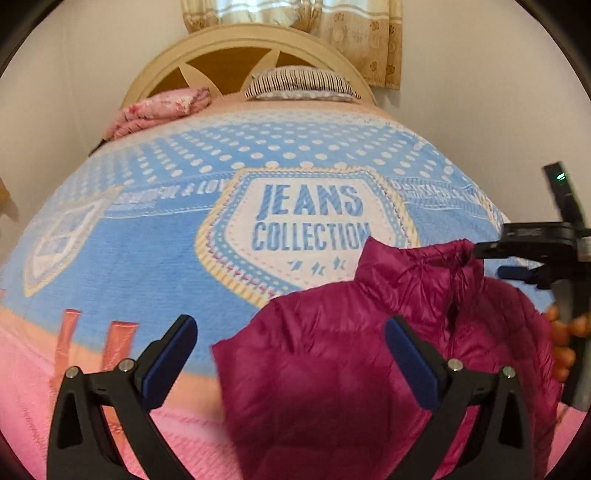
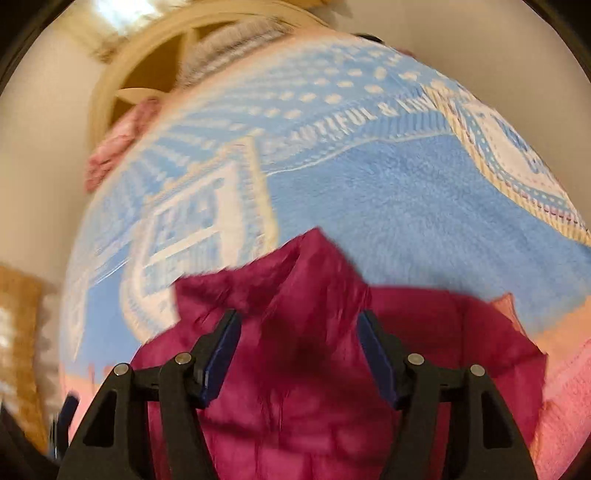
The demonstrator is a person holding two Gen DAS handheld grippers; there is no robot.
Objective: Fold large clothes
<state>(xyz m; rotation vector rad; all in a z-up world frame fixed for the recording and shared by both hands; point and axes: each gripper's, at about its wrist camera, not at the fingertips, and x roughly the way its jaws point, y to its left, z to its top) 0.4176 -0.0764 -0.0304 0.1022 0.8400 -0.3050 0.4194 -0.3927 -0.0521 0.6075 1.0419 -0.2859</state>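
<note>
A magenta puffer jacket [image 1: 369, 350] lies crumpled on the blue blanket [image 1: 147, 258] near the foot of the bed, collar pointing towards the headboard. My left gripper [image 1: 291, 325] hovers over the jacket's left part, jaws wide open and nothing between the pads. At the right edge of the left wrist view, a hand holds my right gripper [image 1: 495, 262] next to the collar. In the right wrist view, which is blurred, the right gripper [image 2: 298, 317] stands open above the jacket [image 2: 314, 369], its pads clear of the fabric.
The blanket reads "JEANS COLLECTION" [image 1: 310, 221]. At the head of the bed are a striped pillow [image 1: 299, 85], a folded pink quilt [image 1: 159, 110], a cream headboard [image 1: 221, 48] and a curtain [image 1: 332, 26]. A pink sheet [image 1: 29, 387] covers the near edge.
</note>
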